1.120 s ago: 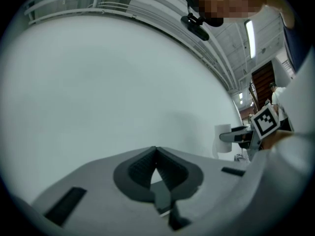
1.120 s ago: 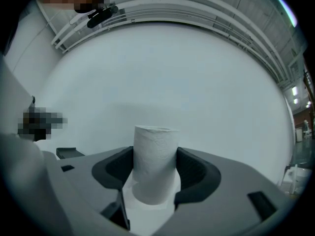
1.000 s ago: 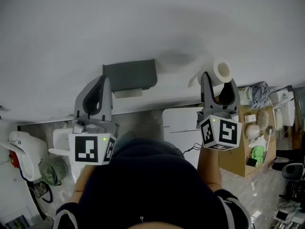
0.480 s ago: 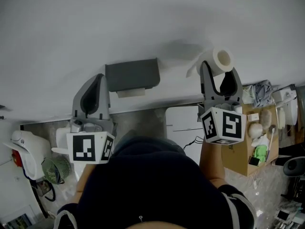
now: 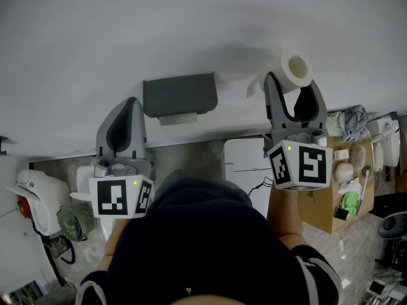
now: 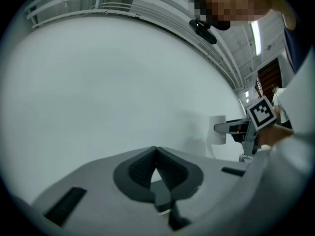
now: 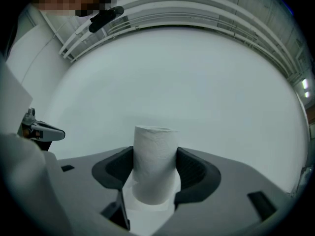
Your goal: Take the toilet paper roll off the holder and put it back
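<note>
white toilet paper roll (image 5: pixel 296 70) up at 1 o'clock, faint dimpled pattern on it. dark grey holder (image 5: pixel 180 94) at 12, against pale grey wall (image 5: pixel 127 30). light grey left gripper (image 5: pixel 130 107) and right gripper (image 5: pixel 292 97), black-and-white square markers on both cubes. brown cardboard box (image 5: pixel 315 211) at 3, bright green item (image 5: pixel 345 203) inside.
</note>
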`<control>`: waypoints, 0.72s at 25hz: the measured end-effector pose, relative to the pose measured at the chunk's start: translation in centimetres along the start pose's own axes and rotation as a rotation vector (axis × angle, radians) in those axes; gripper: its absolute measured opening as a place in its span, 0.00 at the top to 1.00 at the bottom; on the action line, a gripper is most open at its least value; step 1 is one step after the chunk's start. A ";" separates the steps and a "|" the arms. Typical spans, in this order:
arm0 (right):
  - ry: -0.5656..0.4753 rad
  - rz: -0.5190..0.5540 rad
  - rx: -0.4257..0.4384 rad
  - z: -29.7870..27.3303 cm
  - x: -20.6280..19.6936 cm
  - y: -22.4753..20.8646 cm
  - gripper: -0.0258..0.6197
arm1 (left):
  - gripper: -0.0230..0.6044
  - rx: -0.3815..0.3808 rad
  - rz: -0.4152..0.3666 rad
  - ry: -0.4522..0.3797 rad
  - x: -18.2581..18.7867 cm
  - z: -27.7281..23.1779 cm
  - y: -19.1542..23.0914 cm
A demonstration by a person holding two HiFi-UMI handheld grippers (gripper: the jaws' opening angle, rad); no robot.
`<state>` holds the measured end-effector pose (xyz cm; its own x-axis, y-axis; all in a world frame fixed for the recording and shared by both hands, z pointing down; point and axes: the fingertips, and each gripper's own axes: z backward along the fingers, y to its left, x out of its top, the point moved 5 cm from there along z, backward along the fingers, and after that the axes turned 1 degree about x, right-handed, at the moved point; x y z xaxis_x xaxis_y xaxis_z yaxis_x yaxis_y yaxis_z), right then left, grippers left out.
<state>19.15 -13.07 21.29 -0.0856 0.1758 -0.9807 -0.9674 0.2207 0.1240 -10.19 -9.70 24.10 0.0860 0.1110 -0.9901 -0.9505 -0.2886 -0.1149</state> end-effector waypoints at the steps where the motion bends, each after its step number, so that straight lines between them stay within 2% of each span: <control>1: -0.002 -0.002 0.006 -0.1 0.0 0.2 0.53 | 0.96 -0.001 0.000 0.000 0.0 0.0 0.0; 18: -0.028 -0.019 0.062 -0.9 0.5 2.3 0.53 | 0.96 0.006 -0.001 -0.007 -0.1 0.5 -0.1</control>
<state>16.65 -13.34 20.98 -0.0593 0.1978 -0.9784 -0.9522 0.2829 0.1149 -10.25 -9.23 24.28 0.0848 0.1175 -0.9894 -0.9523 -0.2827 -0.1152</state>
